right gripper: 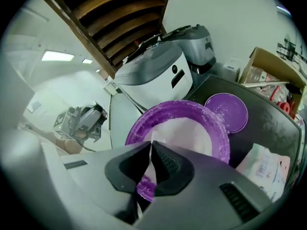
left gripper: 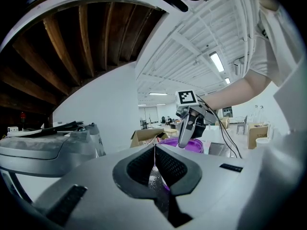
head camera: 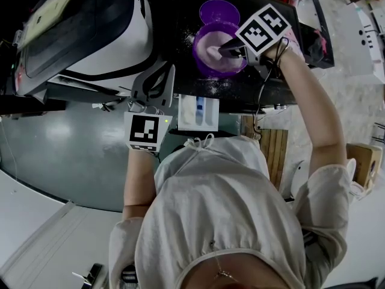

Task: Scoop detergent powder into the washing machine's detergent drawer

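Note:
A purple tub (head camera: 204, 62) of white detergent powder stands on the dark machine top, with its purple lid (head camera: 219, 11) lying behind it. My right gripper (head camera: 224, 50) hangs over the tub, shut on a thin white scoop handle (right gripper: 148, 174); the scoop end dips toward the powder (right gripper: 192, 128). The white and blue detergent drawer (head camera: 198, 112) juts out at the front edge. My left gripper (head camera: 162, 77) is to the left of the drawer, jaws shut with nothing in them. In the left gripper view, the right gripper (left gripper: 189, 128) hangs above the tub (left gripper: 196, 145).
A large grey and white appliance (head camera: 90, 29) fills the left of the machine top. A pink and white packet (right gripper: 266, 169) lies right of the tub. Spilled powder dusts the dark top (head camera: 210, 88). Cardboard boxes (right gripper: 273, 66) stand beyond the lid (right gripper: 226, 110).

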Action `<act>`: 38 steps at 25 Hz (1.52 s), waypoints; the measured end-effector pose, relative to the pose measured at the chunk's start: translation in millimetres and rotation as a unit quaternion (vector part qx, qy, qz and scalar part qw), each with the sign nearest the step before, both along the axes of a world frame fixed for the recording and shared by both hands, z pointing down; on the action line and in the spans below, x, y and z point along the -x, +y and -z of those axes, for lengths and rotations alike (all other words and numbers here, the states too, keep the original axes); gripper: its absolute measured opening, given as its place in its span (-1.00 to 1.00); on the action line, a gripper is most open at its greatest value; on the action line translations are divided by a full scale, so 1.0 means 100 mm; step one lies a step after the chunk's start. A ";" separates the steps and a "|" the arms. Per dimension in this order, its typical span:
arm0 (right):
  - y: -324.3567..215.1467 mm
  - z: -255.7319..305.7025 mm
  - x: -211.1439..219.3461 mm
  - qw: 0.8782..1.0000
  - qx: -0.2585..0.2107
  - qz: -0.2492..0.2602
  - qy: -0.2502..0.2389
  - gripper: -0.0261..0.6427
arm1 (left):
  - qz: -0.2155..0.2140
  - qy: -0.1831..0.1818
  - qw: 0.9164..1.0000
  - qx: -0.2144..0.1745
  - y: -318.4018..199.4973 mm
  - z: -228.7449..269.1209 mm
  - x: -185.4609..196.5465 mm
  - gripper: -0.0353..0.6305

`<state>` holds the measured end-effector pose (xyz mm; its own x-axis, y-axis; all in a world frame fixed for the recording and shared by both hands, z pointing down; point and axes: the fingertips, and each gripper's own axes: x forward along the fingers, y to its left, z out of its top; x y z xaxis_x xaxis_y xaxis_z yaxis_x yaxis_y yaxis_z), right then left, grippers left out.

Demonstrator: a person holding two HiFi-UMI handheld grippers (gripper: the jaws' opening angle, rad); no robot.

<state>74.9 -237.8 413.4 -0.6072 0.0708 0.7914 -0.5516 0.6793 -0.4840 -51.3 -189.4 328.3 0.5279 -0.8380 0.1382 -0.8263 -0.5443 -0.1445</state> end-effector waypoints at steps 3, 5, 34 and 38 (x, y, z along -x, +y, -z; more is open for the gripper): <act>-0.03 0.06 -0.05 0.999 0.007 -0.040 -0.027 -0.89 | -0.004 -0.001 1.000 -0.001 -0.01 0.00 -0.04 -0.82; -0.03 0.12 -0.06 0.996 0.016 -0.066 -0.055 -0.89 | -0.006 -0.001 1.000 -0.002 -0.02 0.01 -0.06 -0.82; 0.50 0.62 -0.28 0.852 0.124 -0.348 -0.370 -0.89 | -0.043 0.014 0.999 -0.020 0.23 0.13 -0.13 -0.82; 0.72 0.61 -0.24 0.843 0.130 -0.355 -0.383 -0.89 | -0.051 0.029 0.998 -0.027 0.36 0.14 -0.10 -0.82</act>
